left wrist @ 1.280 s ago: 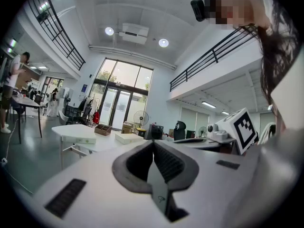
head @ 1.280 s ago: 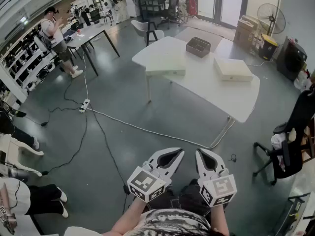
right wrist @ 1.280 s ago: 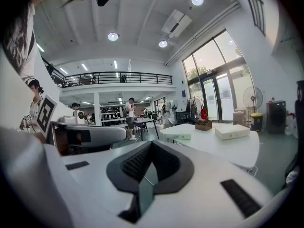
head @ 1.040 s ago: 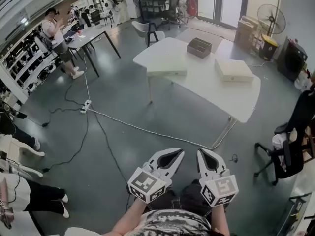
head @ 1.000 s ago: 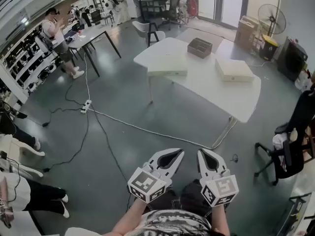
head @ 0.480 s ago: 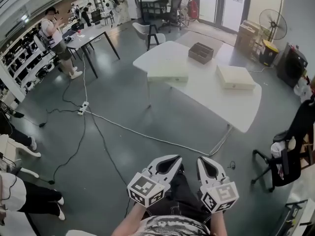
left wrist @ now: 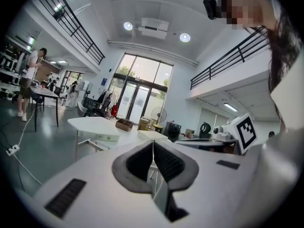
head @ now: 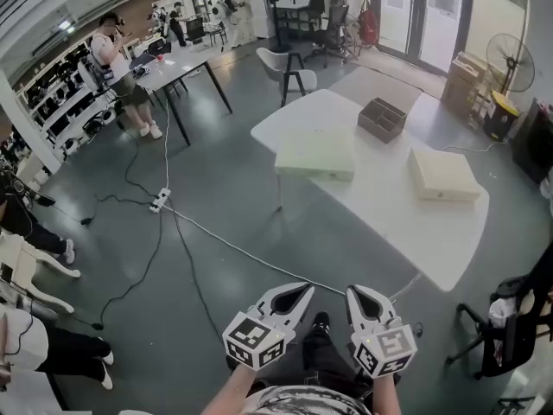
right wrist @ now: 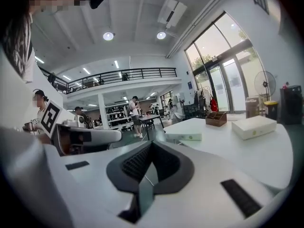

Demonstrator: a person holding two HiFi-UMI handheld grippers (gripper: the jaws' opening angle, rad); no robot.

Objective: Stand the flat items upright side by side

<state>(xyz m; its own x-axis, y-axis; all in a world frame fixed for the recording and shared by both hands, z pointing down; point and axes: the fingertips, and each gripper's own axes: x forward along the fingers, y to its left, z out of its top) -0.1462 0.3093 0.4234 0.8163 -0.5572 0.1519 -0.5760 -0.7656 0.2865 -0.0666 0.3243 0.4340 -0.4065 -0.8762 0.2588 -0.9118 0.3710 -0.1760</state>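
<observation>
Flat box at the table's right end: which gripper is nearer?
Right. The right gripper is short of the table, below and left of the flat box in the head view. The left gripper is beside it, further left. Neither touches the box.

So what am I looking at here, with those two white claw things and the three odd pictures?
There is no robot. A person holds a white two-jaw tool in each hand, the left gripper and the right gripper. The head view comes from a camera on the person's head, looking down. The other two views come from cameras riding on the grippers. Both grippers are shut and hold nothing. Ahead stands a white table bearing a flat pale green box, a flat cream box and a brown divided tray.
</observation>
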